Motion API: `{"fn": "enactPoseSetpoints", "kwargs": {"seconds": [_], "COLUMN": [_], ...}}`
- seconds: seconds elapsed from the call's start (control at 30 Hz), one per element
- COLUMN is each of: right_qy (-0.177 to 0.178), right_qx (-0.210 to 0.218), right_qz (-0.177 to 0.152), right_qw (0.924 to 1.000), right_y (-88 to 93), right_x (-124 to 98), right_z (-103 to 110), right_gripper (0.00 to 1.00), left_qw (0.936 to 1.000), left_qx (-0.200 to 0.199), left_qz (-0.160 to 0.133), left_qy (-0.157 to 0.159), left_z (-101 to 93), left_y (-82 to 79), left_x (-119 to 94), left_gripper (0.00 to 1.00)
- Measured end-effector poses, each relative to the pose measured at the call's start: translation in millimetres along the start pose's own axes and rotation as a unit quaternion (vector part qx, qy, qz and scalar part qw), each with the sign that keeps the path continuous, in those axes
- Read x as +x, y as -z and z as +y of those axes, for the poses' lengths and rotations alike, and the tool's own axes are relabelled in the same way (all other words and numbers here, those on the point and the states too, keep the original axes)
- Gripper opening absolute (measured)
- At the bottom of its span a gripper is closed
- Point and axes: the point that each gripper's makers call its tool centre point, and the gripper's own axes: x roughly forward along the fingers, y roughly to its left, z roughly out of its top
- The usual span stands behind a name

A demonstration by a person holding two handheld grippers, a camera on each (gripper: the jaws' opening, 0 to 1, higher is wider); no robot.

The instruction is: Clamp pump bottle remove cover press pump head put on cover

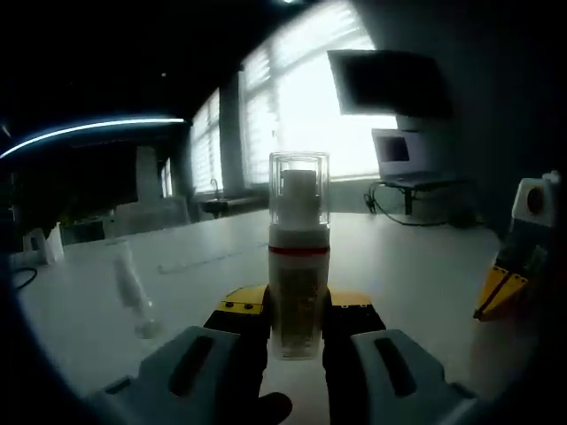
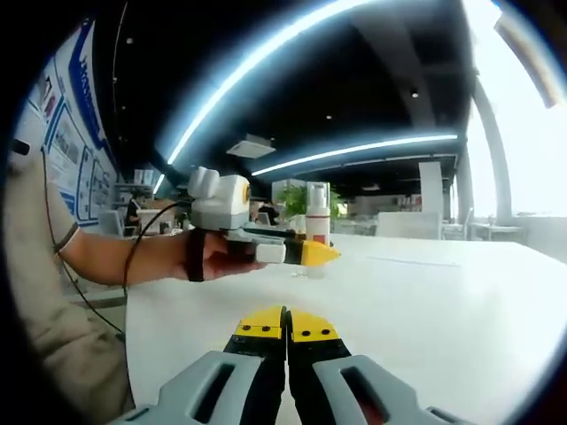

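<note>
On the table: your white round-edged tabletop (image 1: 416, 274) carries everything, so take it as the landmark.
Bottle: the translucent pump bottle with a red band and white pump head (image 1: 299, 292) stands upright, its base just above the tabletop as far as the left gripper view lets me judge.
Cover: the clear cylindrical plastic cover (image 1: 299, 186) sits over the pump head, still on.
Left gripper: your left gripper with yellow-and-black jaw tips and grey bodies (image 1: 299, 319) is clamped on the bottle's lower body, one jaw on each side; in the right gripper view you see it (image 2: 310, 253) held out level over the tabletop's far left part.
Hand: your left hand (image 2: 213, 257) grips the handle, a black strap round the wrist.
Right gripper: your right gripper (image 2: 285, 329) hangs over the tabletop's near edge, jaws pressed together on nothing; its yellow tip (image 1: 500, 285) shows well right of the bottle.
Nearby: a small clear plastic bottle (image 1: 133, 292) stands on the tabletop, left of the pump bottle and apart from it.
</note>
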Motion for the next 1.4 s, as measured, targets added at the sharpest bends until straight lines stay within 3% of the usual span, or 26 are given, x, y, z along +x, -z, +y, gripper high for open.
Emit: {"fn": "enactPoseSetpoints", "kwargs": {"seconds": [0.37,0.63,0.93,1.3,1.4], "right_qy": [0.001,-0.002,-0.001,-0.002,-0.002], "right_qx": [0.006,0.009,0.013,0.013,0.013], "right_qz": [-0.002,-0.002,-0.002,-0.002,-0.003], "right_qw": [1.0,1.0,0.9999,0.9999,0.9999], "right_y": [-0.9,-0.7,-0.1,0.7,0.6], "right_x": [0,0,0,-1,-1], "right_z": [0,1,-2,-5,-4], "right_gripper": [0.0,0.0,0.0,0.0,0.0], "left_qw": [0.9993,0.999,0.9979,0.9967,0.9972], "left_qx": [-0.031,-0.033,-0.041,-0.062,-0.05], "left_qz": [0.004,0.012,0.02,0.029,0.03], "left_qy": [-0.02,-0.027,-0.045,-0.043,-0.046], "left_z": [18.3,19.1,26.6,23.3,24.9], "left_y": [5.8,18.2,31.0,38.8,41.2], "left_x": [28,45,53,65,69], "left_gripper": [0.14,0.14,0.14,0.14,0.14]}}
